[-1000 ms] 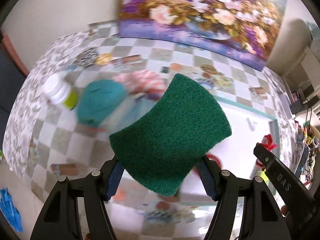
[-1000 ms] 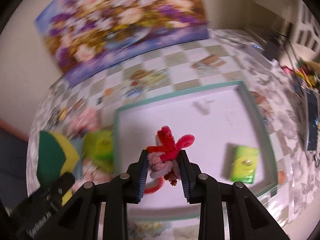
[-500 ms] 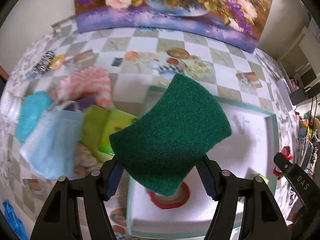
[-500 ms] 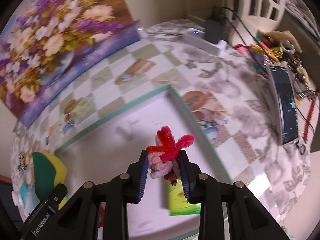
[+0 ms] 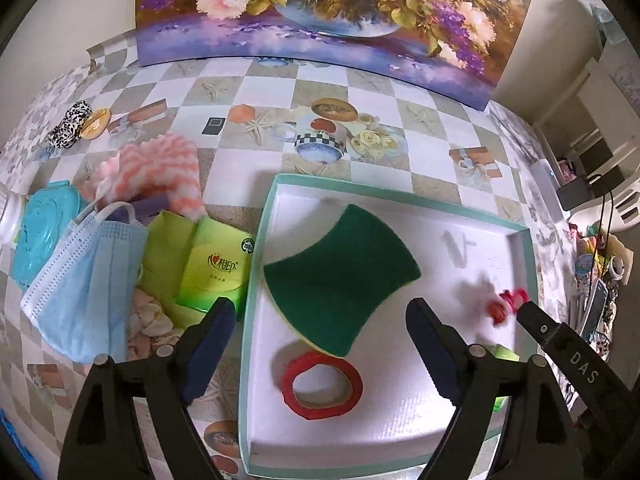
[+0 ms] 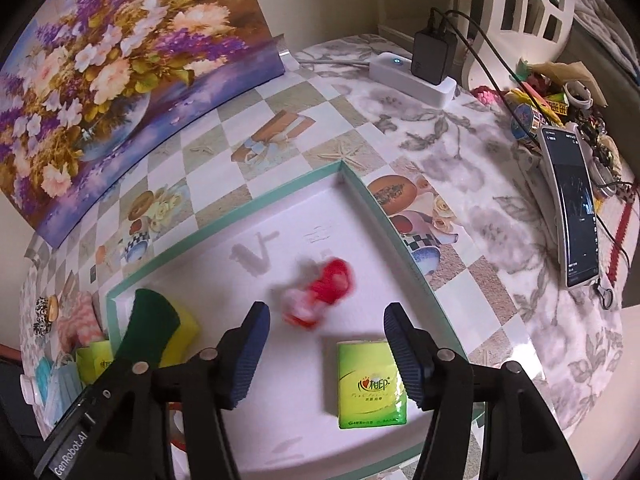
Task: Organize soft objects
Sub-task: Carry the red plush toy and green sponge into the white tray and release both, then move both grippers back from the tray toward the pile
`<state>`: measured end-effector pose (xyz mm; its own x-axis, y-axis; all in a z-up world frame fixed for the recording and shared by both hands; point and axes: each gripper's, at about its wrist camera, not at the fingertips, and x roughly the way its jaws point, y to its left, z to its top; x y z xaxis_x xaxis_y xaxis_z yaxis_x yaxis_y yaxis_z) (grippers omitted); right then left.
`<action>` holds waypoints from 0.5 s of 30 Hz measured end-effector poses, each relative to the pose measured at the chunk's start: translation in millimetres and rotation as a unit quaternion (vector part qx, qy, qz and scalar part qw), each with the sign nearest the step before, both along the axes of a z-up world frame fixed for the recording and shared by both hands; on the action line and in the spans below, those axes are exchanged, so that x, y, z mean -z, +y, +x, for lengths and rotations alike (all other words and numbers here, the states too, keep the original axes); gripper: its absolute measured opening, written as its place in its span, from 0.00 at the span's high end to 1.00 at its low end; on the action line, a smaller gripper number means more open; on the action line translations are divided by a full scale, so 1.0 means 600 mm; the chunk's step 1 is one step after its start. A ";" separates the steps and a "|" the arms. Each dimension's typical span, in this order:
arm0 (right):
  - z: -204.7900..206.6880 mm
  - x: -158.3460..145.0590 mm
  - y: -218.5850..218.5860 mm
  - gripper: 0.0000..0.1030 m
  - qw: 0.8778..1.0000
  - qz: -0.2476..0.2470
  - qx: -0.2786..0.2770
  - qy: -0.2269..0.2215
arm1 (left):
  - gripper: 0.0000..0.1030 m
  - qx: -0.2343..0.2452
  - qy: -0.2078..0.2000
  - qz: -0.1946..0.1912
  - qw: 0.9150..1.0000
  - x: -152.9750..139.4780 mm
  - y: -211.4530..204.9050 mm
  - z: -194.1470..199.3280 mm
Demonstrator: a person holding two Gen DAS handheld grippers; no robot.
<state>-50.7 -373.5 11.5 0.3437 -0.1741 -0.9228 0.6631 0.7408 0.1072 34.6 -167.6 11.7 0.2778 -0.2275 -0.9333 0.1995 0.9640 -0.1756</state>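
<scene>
Checkered cloth covers the surface [image 5: 400, 100], where a white tray [image 5: 256, 264] sits. Both grippers' fingers have just been opening: the left gripper [image 5: 320, 344] stands wide, clear of the sponge [image 5: 340, 276] in the tray; the right gripper [image 6: 326, 344] gapes above a blurred red pipe-cleaner bundle [image 6: 320, 292] (beside a green tissue pack [image 6: 370, 384]).

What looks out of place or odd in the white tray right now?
The green sponge sits tilted, one edge propped over the red ring. The red and pink pipe-cleaner bundle is motion-blurred, apparently tumbling between the open jaws.
</scene>
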 end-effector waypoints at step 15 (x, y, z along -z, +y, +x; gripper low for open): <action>0.001 -0.005 0.019 0.00 0.999 -0.039 -0.021 0.007 | 0.06 -0.063 -0.002 0.005 0.998 -0.010 0.058 0.007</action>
